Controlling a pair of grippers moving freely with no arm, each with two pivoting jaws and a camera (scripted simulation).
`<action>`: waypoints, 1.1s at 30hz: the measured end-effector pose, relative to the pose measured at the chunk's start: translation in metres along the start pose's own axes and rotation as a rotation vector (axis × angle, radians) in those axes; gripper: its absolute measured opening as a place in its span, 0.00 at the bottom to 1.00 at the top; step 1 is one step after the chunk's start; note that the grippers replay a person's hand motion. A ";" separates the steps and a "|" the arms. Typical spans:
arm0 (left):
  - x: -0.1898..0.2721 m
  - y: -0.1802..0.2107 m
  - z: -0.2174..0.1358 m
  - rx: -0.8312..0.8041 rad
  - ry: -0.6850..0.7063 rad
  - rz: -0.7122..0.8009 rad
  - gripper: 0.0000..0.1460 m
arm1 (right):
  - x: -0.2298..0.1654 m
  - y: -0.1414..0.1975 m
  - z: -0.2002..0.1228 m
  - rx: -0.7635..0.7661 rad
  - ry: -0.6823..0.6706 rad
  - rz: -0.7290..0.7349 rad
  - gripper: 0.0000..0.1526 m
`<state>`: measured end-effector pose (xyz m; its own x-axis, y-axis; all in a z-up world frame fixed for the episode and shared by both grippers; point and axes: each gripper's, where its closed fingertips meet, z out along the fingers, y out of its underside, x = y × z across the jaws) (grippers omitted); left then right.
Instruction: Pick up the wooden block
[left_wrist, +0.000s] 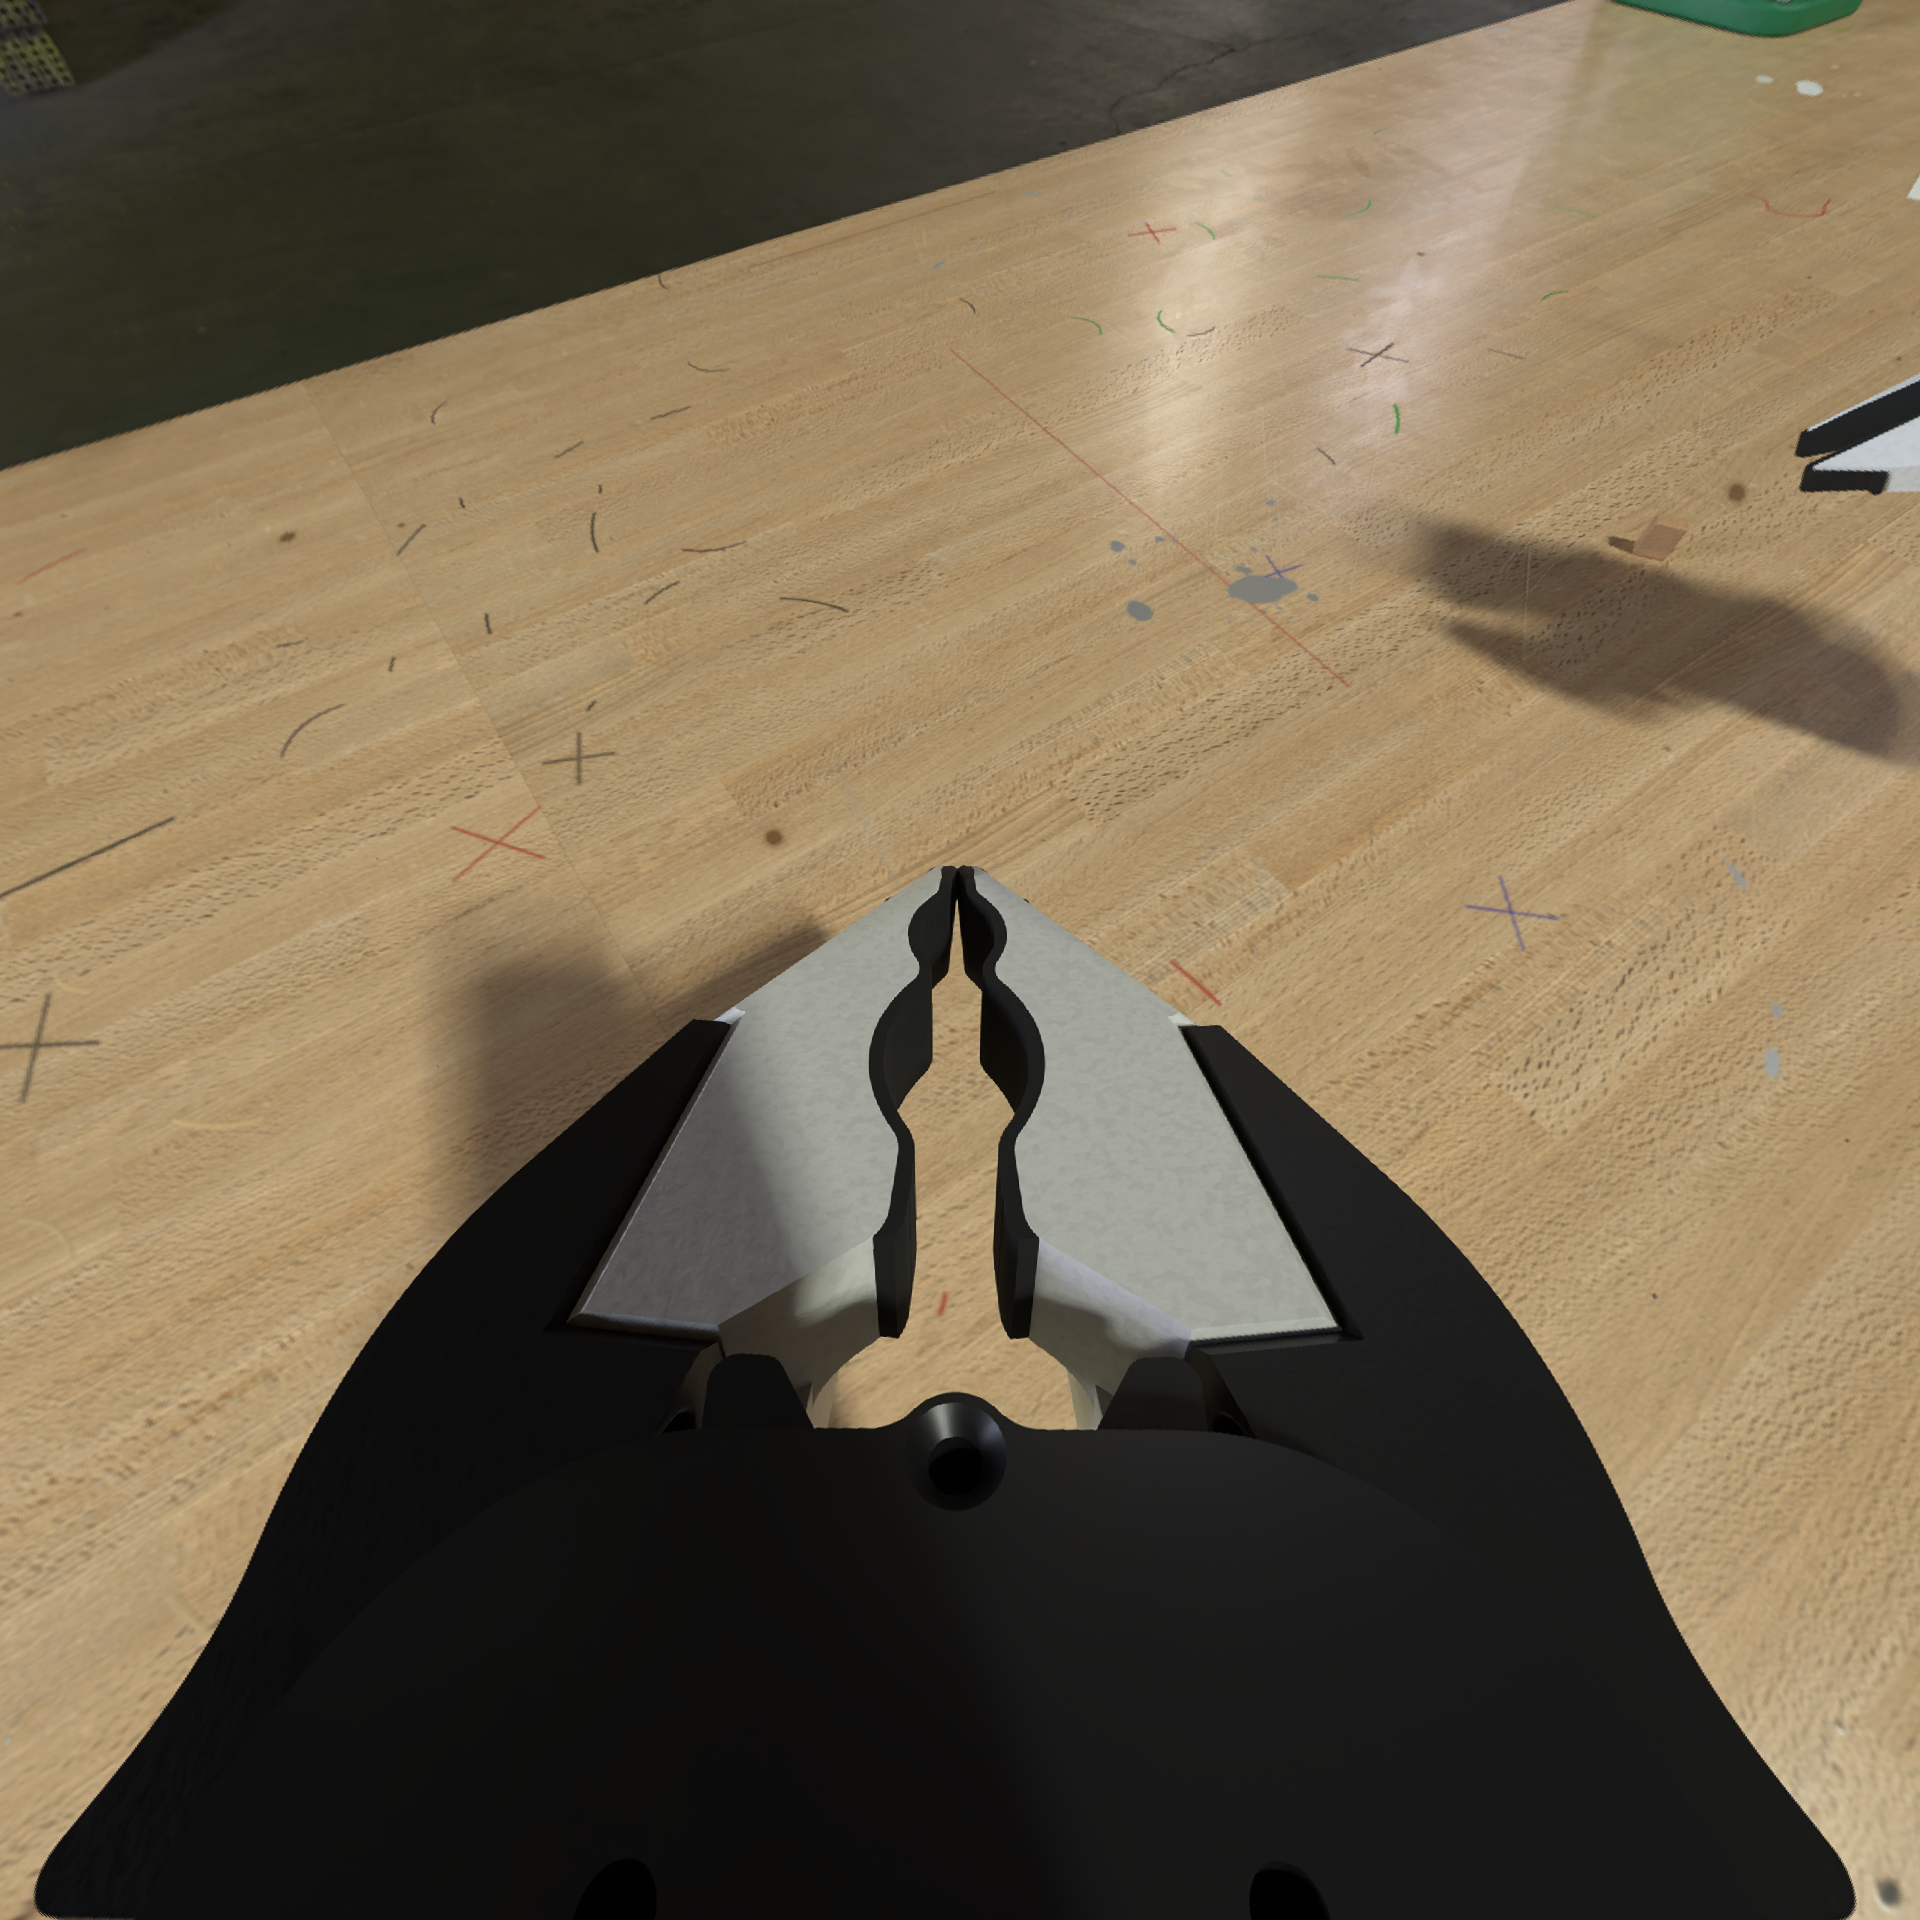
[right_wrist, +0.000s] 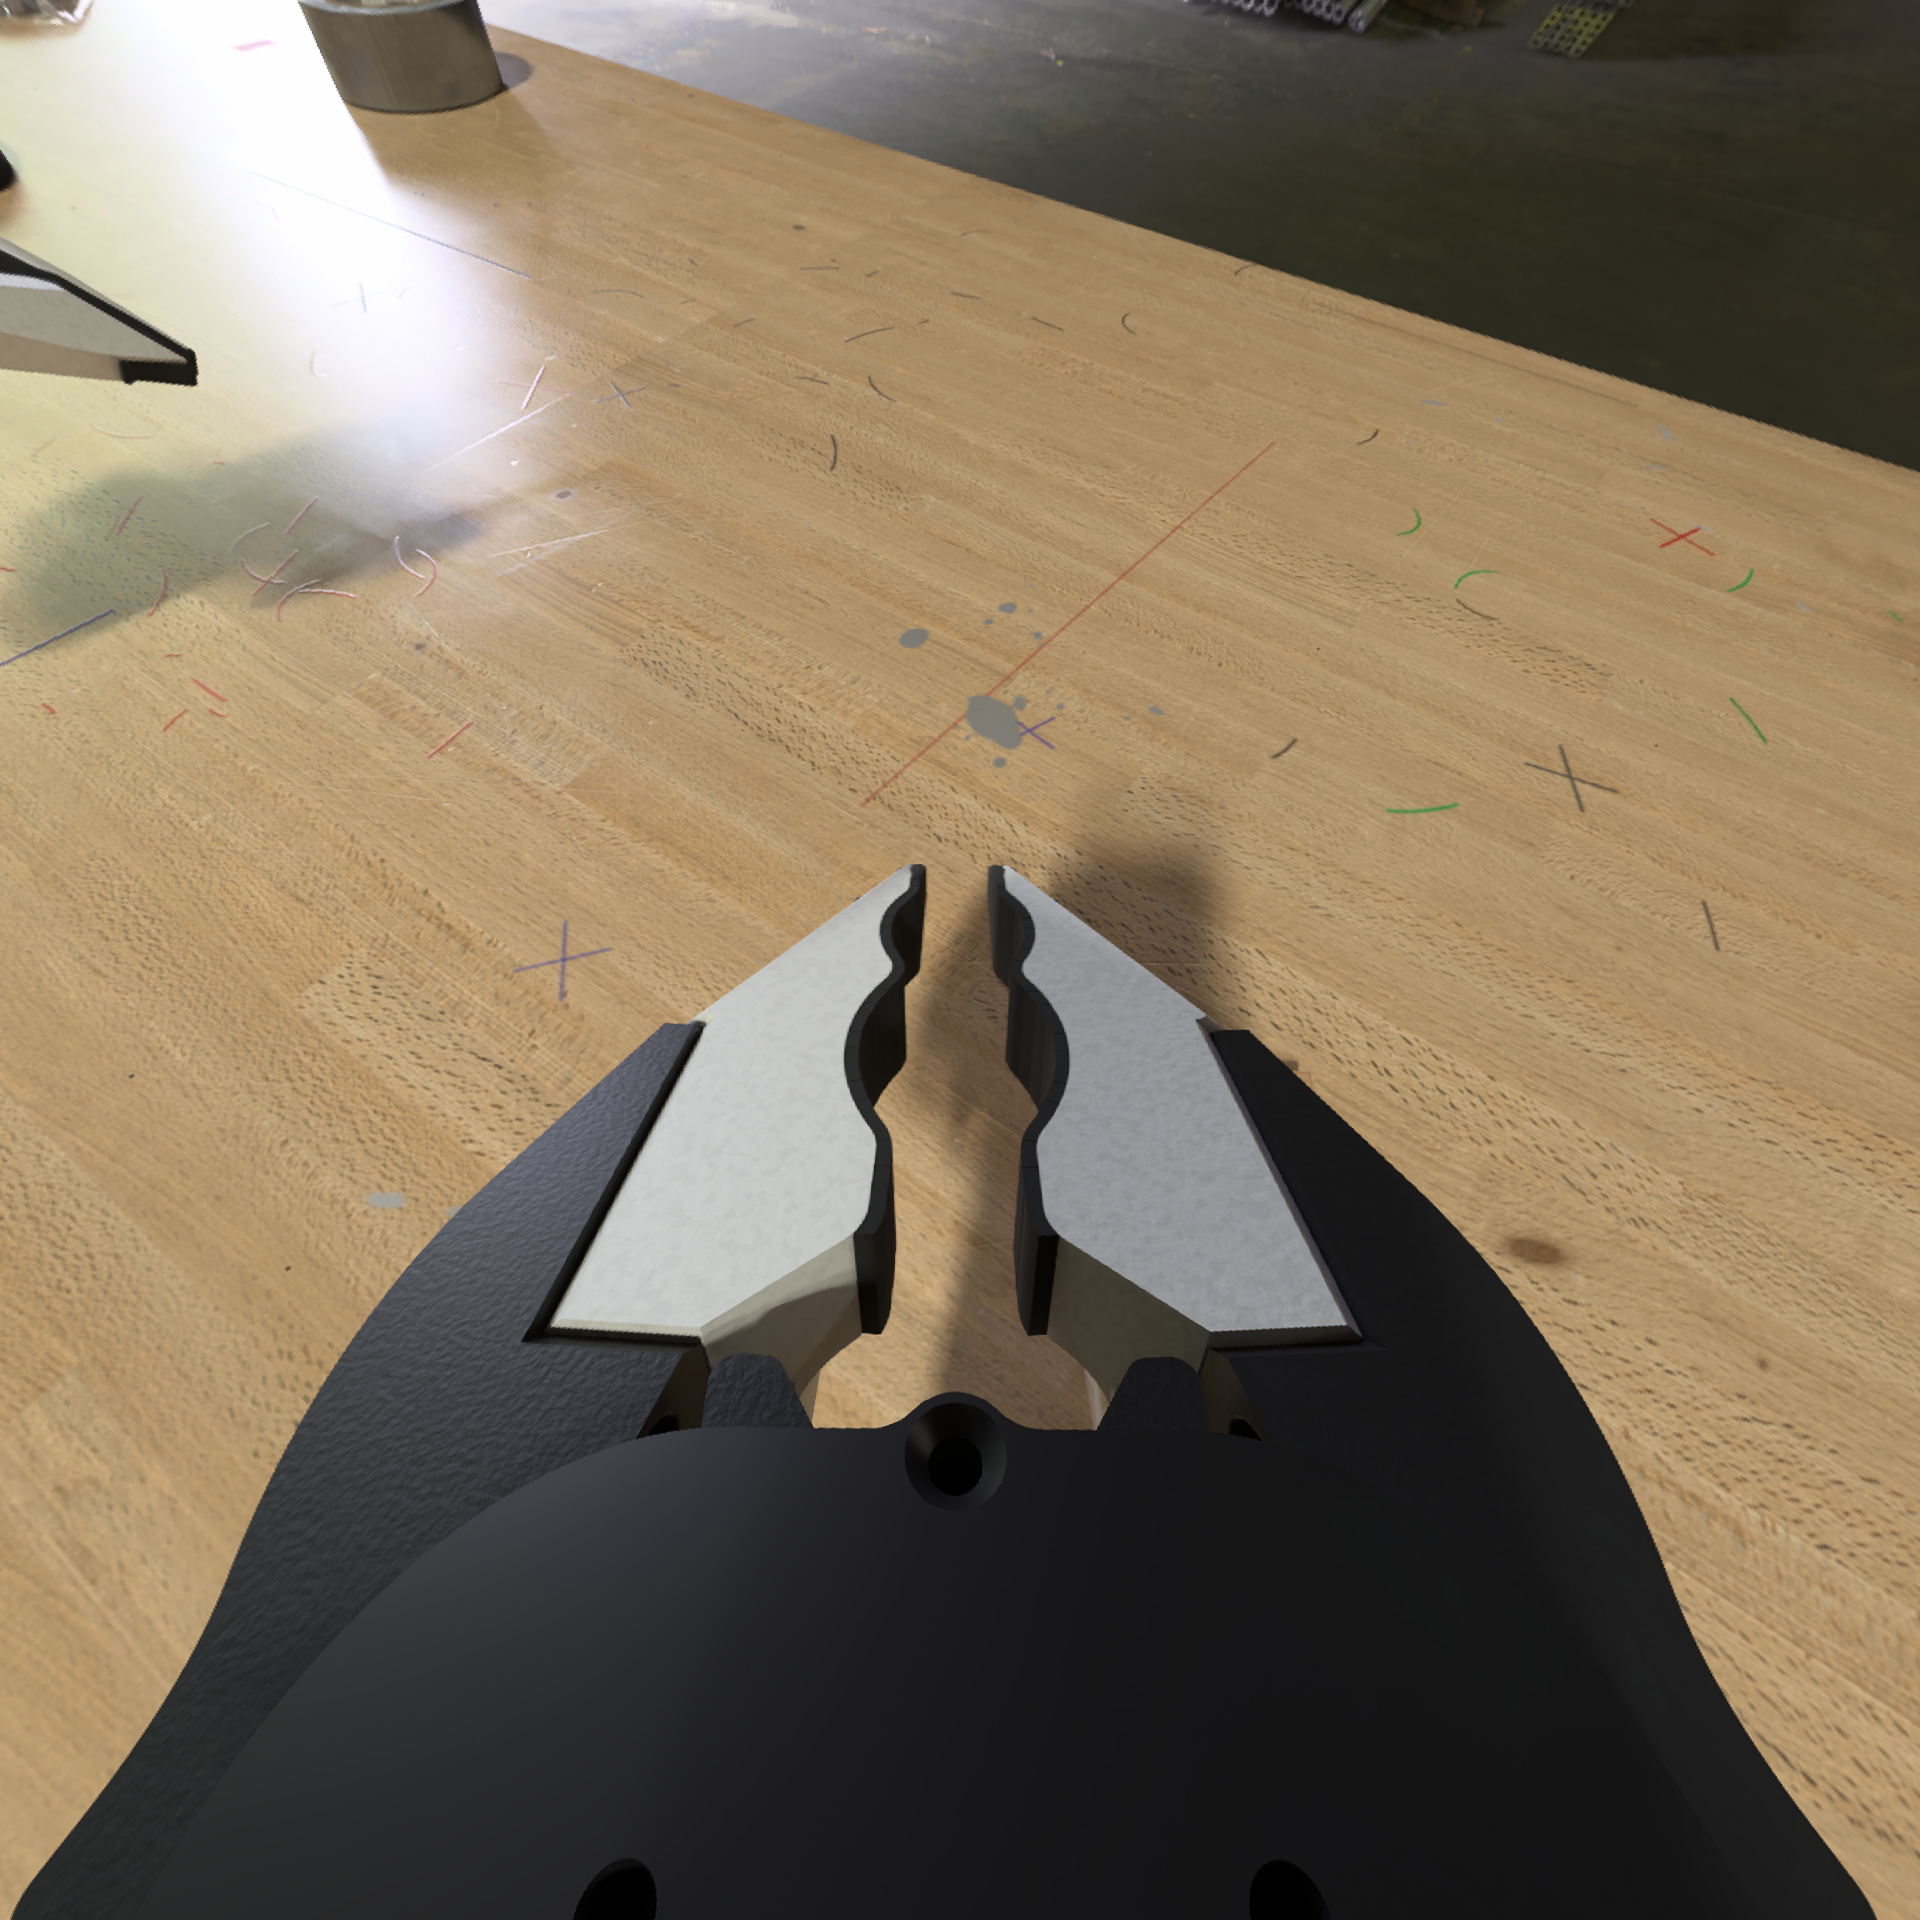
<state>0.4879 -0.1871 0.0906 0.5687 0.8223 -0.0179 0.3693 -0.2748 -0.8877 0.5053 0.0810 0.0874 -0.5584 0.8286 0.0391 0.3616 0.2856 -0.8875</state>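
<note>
Left wrist view, your scuffed wooden workbench, your left gripper tips pressed together on nothing, your right gripper fingers slightly parted and empty, small wooden block lying far right beside the other gripper's tips.
</note>
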 end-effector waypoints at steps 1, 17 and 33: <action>0.002 0.000 0.001 -0.004 0.001 -0.007 0.00 | 0.002 0.000 0.000 0.008 -0.003 -0.002 0.05; 0.027 -0.007 0.022 -0.002 0.069 0.033 0.01 | 0.040 0.022 -0.011 -0.067 0.053 -0.050 0.01; 0.057 -0.030 0.097 -0.118 0.194 0.079 0.41 | 0.086 0.082 0.004 -0.356 0.099 -0.057 0.28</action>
<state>0.4378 -0.0833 0.0716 0.7258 0.6877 0.0133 0.3944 -0.4003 -0.8271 0.4840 0.1737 0.0157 -0.5165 0.8441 0.1437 0.5788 0.4679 -0.6679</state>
